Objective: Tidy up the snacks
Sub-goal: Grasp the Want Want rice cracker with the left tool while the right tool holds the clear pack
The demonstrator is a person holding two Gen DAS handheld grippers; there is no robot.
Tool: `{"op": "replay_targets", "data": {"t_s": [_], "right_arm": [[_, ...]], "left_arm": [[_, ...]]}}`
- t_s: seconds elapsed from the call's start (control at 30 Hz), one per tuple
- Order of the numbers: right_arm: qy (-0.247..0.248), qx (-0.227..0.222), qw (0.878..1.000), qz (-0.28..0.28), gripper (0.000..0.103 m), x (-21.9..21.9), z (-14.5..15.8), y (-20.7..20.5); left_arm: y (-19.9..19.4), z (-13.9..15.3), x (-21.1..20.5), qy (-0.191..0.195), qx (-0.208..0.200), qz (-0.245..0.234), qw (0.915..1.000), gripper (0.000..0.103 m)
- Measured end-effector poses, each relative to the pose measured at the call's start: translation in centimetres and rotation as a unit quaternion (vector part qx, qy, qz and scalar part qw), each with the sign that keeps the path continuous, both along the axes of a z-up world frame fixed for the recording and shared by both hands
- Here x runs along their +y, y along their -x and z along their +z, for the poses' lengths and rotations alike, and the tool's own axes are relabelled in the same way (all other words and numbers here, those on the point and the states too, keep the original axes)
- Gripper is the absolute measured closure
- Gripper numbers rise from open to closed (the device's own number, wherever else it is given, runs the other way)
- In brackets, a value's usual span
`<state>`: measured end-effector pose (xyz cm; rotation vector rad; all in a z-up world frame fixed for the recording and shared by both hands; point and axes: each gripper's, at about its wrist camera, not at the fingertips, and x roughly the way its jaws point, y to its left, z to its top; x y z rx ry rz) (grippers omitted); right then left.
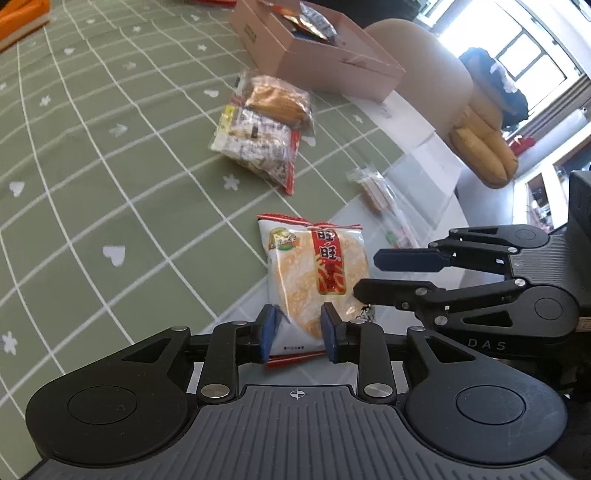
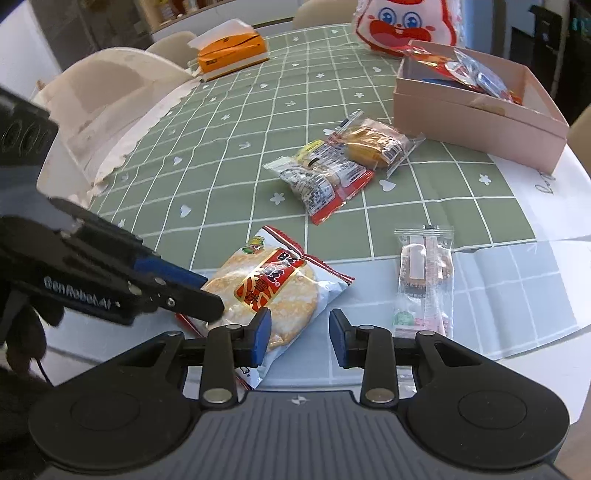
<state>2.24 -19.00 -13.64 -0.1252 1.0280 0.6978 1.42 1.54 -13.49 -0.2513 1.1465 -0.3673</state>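
Observation:
A rice cracker packet (image 1: 314,273) (image 2: 273,291), white with a red label, lies flat near the table's front edge. My left gripper (image 1: 299,332) straddles its near end, and the blue pads stand a little apart from it without pressing. From the right, my right gripper (image 1: 365,272) reaches the packet's side edge. In the right wrist view that gripper (image 2: 300,334) is open, one finger over the packet's corner and bare table in the gap. The left gripper (image 2: 212,293) comes in there from the left over the packet's other edge.
A pile of wrapped snacks (image 1: 262,125) (image 2: 332,166) lies further back. A clear wafer packet (image 1: 384,206) (image 2: 424,277) lies to the right. An open pink box (image 1: 332,70) (image 2: 476,125) holds several snacks. An orange tissue box (image 2: 232,55) and a rabbit-print bag (image 2: 399,26) stand at the back.

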Motion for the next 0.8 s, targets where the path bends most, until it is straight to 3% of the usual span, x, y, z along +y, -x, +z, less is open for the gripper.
{"op": "replay_targets", "data": {"t_s": [0.13,0.3,0.4,0.57,0.7,0.8], "right_arm": [[-0.019,0.011,1.0,-0.001,0.07,1.0,-0.2,-1.3],[-0.036,0.018,0.999,-0.014,0.07,2.9,-0.6,-3.9],[-0.026,0.006,1.0,-0.017,0.07,3.8,-0.4,-5.2],[-0.009,-0.033,0.997,-0.062,0.069,1.5,1.3,-6.4],[0.015,-0.052,0.993,-0.101,0.061,-1.4,1.4,-7.4],[0.035,-0.047,0.991,-0.124,0.061,-2.8,0.2,-7.8]], "left_arm": [[-1.2,0.2,0.7,-0.016,-0.019,0.025,0.9994,0.063],[-4.4,-0.4,2.5,0.001,-0.04,0.064,0.9971,0.065],[-4.7,0.7,2.9,-0.018,-0.062,0.077,0.9949,0.065],[-2.9,3.1,0.2,-0.073,-0.098,0.032,0.992,0.065],[-2.6,2.2,-3.4,-0.137,-0.096,-0.004,0.9858,0.065],[-2.5,1.5,-5.0,-0.159,-0.091,-0.022,0.9829,0.062]]}}
